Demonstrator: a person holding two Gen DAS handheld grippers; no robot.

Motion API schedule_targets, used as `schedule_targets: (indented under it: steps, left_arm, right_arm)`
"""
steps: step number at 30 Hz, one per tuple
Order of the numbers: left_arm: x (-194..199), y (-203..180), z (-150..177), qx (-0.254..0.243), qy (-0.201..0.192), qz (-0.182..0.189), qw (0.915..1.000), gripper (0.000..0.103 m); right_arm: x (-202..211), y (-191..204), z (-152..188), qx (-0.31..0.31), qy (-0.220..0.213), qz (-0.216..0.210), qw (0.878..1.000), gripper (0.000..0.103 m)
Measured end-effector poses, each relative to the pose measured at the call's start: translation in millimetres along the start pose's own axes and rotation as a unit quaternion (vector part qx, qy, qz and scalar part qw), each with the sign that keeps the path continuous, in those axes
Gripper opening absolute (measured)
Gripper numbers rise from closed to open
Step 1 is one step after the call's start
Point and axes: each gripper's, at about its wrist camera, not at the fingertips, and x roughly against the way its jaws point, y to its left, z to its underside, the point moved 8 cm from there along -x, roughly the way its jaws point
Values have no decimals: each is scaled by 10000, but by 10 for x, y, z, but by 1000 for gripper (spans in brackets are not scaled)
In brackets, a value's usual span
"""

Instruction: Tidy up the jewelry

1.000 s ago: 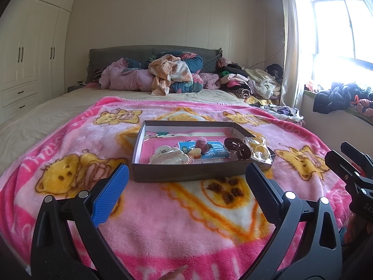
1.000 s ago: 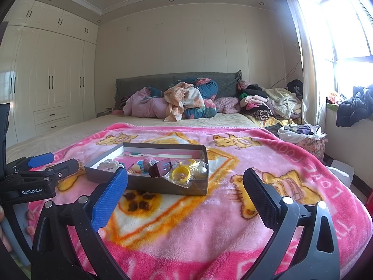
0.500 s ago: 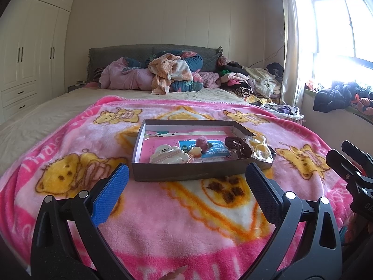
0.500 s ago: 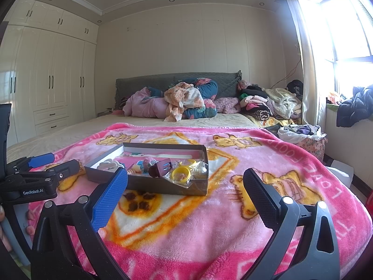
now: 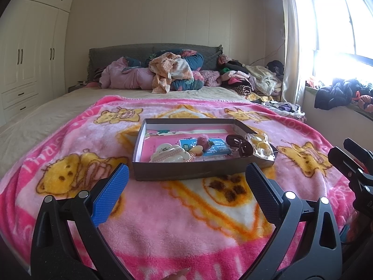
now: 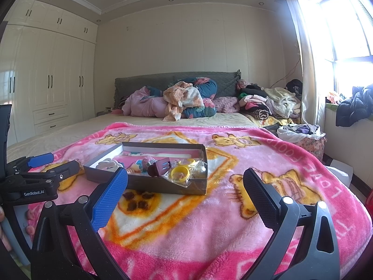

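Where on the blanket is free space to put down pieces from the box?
Free: the pink blanket between the left tongs and the box, and left of the box. Crowded: the box's right end, holding the brown hair claw and plastic bag.

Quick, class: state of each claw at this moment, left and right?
Left claw: open, holding nothing, short of the box.
Right claw: open, holding nothing.

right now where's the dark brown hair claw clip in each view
Left wrist view: the dark brown claw clip sits right of centre, at the right end of the grey box, beside the clear packet.
Right wrist view: the clip sits left of centre, at the box's near right end, left of the packet.
Shared landmark: the grey headboard.
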Motion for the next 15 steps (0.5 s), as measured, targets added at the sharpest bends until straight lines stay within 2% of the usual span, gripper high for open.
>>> schedule_targets:
  steps: [7,10,11,13,14,15]
  left_arm:
    - [-25,138,23,125,86,-102,9998,92]
    - [-87,322,5,307,157,-193,9992,92]
    - [-128,433,-13,383,181,-326,9986,92]
    - [-235,646,-51,548,248,-506,9969,92]
    - [-336,890,-70,647,359,-749,9944,92]
    - [-436,1035,-92,716,424,-908,9924,92]
  right_arm:
    - [-25,-41,20,-76,44,20,10000,97]
    - [-73,-137,14,-232,134,84,9996,97]
    - [-113,-208,5,-316,175,137,9993,97]
    - [-288,-487,-17,-530,351,442,9970,97]
    - [-375,-595,-23,-546,483,601,9955,97]
    - [-571,-830,-9,-611,793,928,9906,97]
